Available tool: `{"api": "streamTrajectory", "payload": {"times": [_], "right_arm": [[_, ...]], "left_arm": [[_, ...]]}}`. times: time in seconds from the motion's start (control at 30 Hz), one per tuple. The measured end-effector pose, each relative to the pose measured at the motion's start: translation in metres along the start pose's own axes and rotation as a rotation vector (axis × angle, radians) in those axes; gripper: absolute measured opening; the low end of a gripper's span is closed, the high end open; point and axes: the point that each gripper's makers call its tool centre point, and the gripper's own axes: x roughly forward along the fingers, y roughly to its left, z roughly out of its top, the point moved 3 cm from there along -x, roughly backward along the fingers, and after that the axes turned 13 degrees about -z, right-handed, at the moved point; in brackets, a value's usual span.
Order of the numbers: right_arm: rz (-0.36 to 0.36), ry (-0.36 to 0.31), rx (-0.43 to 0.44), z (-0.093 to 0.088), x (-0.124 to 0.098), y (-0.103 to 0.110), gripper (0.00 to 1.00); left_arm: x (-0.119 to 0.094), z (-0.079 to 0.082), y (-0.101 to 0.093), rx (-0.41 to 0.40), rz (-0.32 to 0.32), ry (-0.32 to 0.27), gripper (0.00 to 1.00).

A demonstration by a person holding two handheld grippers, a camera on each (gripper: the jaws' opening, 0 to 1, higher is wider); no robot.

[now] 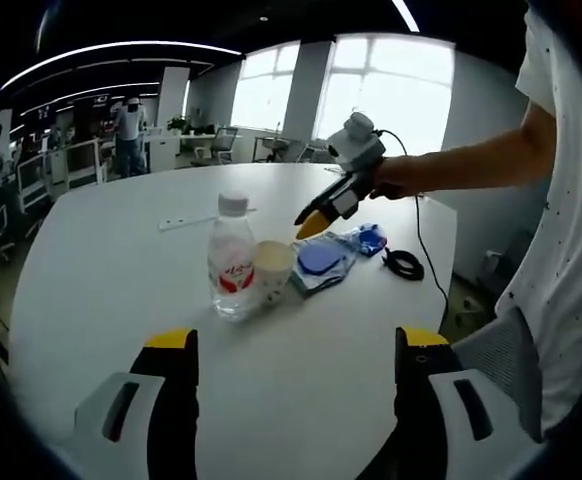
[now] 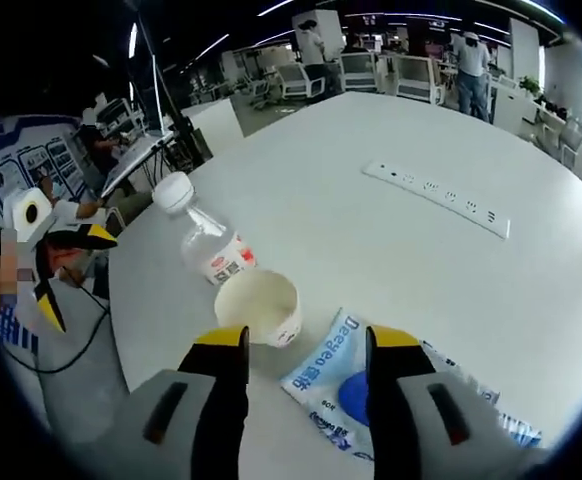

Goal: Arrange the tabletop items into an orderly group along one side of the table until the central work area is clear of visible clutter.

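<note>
A clear water bottle (image 1: 231, 255) with a white cap and red label stands near the middle of the white round table (image 1: 121, 290). A paper cup (image 1: 273, 270) touches its right side. Just beyond lies a blue and white packet (image 1: 326, 258). My left gripper (image 1: 296, 345) is open, low over the table's near edge, short of the bottle. My right gripper (image 1: 313, 222), held by a bare arm, hovers over the packet. In the right gripper view the right gripper (image 2: 306, 345) is open above the packet (image 2: 329, 375), with the cup (image 2: 259, 305) and bottle (image 2: 206, 245) just ahead.
A white power strip (image 2: 436, 195) lies farther across the table. A coiled black cable (image 1: 403, 263) sits by the packet near the table's edge. The left gripper (image 2: 56, 260) shows off the table's edge. Office chairs, desks and people stand behind.
</note>
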Motion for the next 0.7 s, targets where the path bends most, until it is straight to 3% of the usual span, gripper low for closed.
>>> {"api": "streamTrajectory", "payload": {"times": [0.2, 0.7], "right_arm": [[-0.018, -0.049, 0.033, -0.008, -0.024, -0.005, 0.54], [-0.076, -0.140, 0.109, -0.051, -0.083, -0.027, 0.64]], "left_arm": [[0.005, 0.004, -0.005, 0.010, -0.006, 0.003, 0.84], [0.020, 0.011, -0.022, 0.033, -0.010, 0.023, 0.89]]}}
